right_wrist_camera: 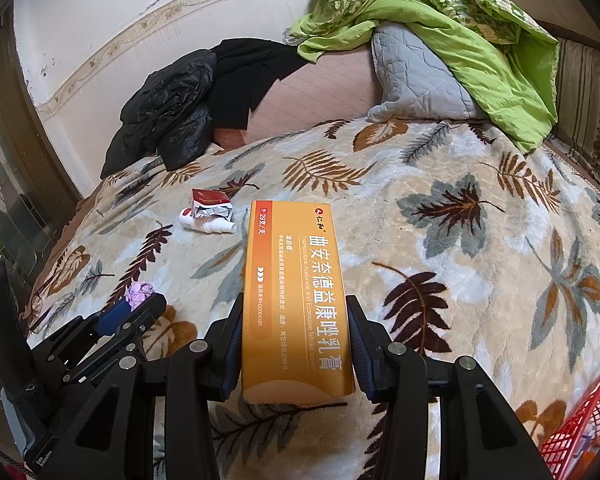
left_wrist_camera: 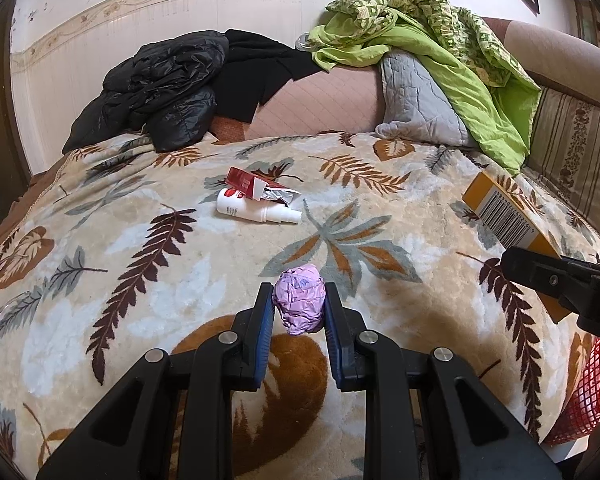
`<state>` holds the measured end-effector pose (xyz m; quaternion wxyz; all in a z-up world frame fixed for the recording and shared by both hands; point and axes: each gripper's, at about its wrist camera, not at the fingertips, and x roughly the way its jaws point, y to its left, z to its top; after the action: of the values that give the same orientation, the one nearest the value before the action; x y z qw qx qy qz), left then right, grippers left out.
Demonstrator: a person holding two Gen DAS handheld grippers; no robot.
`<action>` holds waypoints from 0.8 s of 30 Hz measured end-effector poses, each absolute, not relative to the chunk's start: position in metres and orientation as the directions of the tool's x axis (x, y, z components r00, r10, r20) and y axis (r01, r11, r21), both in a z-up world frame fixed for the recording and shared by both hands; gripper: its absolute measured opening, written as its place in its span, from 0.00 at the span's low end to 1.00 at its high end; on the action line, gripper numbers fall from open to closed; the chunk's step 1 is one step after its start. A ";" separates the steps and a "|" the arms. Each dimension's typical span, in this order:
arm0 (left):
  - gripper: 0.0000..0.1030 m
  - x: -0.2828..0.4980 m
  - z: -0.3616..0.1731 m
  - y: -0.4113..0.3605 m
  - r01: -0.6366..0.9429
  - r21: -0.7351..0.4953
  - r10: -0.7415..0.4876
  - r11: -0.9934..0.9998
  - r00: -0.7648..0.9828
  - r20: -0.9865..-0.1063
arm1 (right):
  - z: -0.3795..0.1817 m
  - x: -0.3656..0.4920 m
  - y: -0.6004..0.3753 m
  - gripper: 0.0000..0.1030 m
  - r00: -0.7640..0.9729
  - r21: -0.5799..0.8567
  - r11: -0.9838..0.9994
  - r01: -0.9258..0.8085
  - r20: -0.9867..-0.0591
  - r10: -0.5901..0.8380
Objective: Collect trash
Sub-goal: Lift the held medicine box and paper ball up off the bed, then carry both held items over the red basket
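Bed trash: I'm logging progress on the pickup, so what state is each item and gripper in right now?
Left gripper: shut on the purple wad.
Purple wad: crumpled, held.
Right gripper: shut on the orange box.
Orange box: closed, held lengthwise.
Red packet: torn open, lying on the blanket.
White bottle: on its side, against the packet.
Red basket: contents not visible.
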<state>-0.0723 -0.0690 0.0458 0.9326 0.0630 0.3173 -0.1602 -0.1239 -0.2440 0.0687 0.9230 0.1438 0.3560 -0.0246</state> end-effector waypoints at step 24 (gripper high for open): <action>0.22 -0.143 0.074 -0.129 0.554 -0.057 -0.476 0.830 0.653 -0.589 | 0.102 -0.256 -0.347 0.48 0.830 0.447 0.856 0.259 -0.556 0.039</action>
<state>-0.1434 -0.1292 0.0736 0.9069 0.0640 0.3045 -0.2841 -0.2555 -0.3467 0.1024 0.9202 0.2612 0.2853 -0.0600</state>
